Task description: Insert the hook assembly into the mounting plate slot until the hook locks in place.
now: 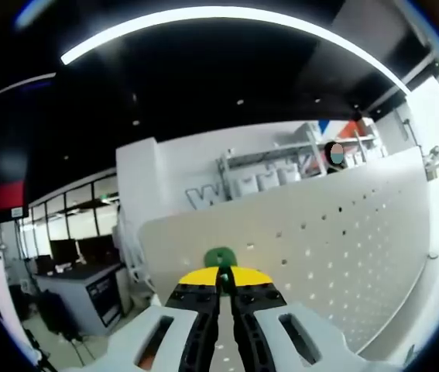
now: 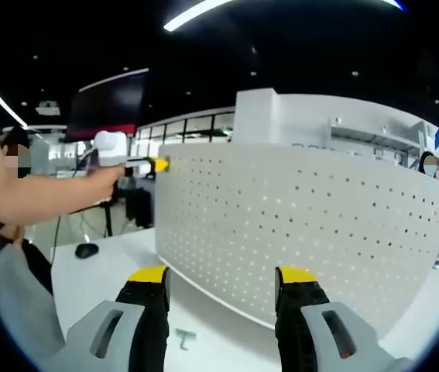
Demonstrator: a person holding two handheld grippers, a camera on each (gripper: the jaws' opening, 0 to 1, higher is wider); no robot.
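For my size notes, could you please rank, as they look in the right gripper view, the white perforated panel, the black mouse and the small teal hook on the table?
1. White perforated panel, clearly largest.
2 and 3. Black mouse and small teal hook look alike; the hook is nearer the camera, so unranked.

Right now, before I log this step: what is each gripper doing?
Left gripper: shut on a small green piece, near the perforated white panel.
Right gripper: open, holding nothing, facing the panel.

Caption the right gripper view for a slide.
Right gripper open before the pegboard; left gripper at its edge.
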